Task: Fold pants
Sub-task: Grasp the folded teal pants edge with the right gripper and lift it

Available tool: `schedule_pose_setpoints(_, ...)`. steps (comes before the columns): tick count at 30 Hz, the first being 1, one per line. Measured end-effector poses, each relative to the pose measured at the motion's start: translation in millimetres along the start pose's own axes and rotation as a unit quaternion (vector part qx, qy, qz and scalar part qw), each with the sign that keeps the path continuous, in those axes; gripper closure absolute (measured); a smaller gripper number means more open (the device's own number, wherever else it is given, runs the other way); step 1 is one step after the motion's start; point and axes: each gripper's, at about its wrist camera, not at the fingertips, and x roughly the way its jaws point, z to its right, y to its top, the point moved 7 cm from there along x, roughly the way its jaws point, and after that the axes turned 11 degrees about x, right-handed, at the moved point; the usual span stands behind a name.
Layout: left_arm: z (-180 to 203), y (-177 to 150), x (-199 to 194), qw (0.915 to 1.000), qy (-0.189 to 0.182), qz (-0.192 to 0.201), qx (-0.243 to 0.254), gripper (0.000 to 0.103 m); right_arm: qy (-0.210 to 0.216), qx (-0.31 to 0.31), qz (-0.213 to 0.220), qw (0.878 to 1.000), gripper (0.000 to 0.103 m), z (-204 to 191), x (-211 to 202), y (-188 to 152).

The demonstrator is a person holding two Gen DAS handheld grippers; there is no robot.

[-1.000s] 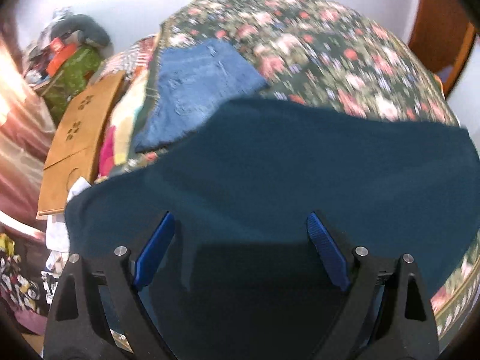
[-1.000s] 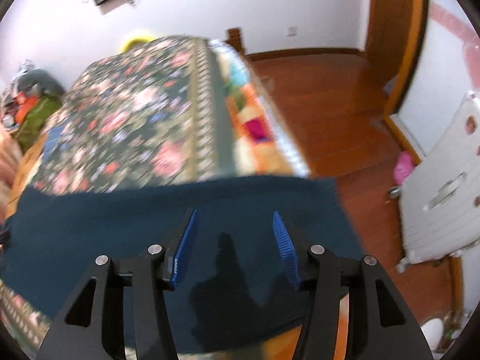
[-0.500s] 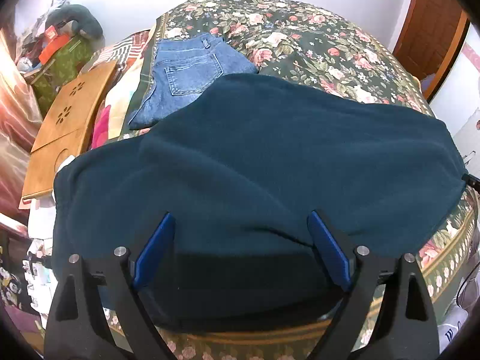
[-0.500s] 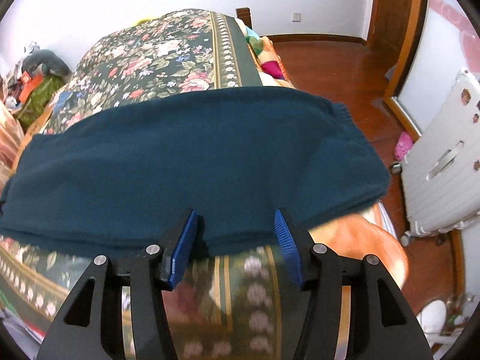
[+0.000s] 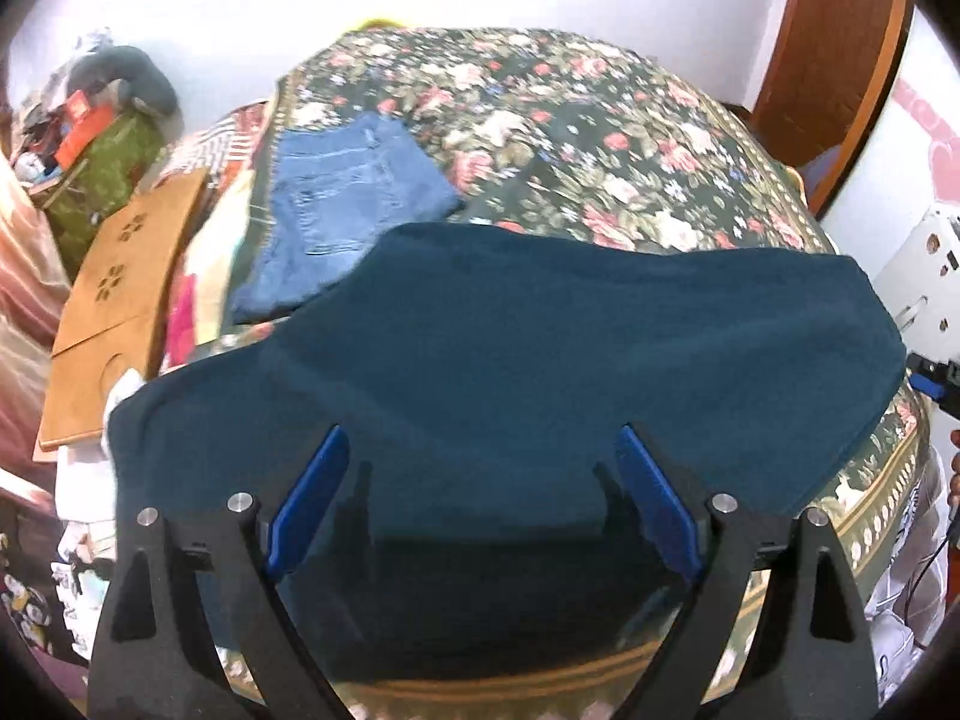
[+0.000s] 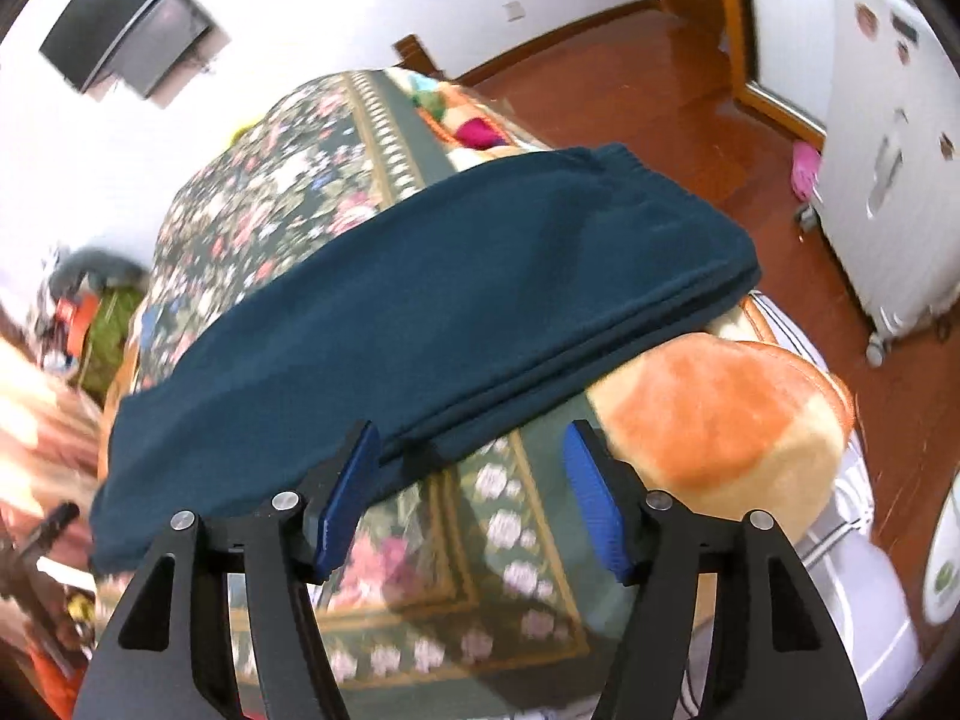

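Dark teal pants (image 6: 432, 300) lie folded lengthwise across the floral bed (image 5: 600, 138), elastic waistband toward the wooden floor (image 6: 720, 114), left gripper (image 5: 480, 498) spread wide, right gripper (image 6: 474, 498) opening, both empty.

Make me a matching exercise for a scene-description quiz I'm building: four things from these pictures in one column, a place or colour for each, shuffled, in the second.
Things:
1. teal pants
2. blue jeans
3. wooden board
4. orange and cream cushion

Places and colours:
A. folded, further back on the floral bedspread
B. off the bed's left side in the left wrist view
C. spread across the near part of the bed
D. beside the pants' waistband end in the right wrist view

Pairs: 1-C, 2-A, 3-B, 4-D
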Motion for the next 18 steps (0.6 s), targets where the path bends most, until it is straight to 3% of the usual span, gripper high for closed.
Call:
schedule_pose_setpoints(8,35.7,6.4,45.8,0.9983,-0.022,-0.048,0.026,0.012,0.022,0.053,0.003,0.998,0.041,20.2,21.3,22.1)
schedule_pose_setpoints(15,53.8,23.5,58.5,0.9974,-0.021,-0.049,0.049,0.009,-0.012,0.085,0.03,0.996,0.041,40.0,41.0,49.5)
schedule_pose_setpoints(18,55.7,25.9,61.4,0.9974,-0.018,-0.046,0.053,0.009,-0.002,0.115,0.034,0.993,0.046,49.5,44.2,61.7)
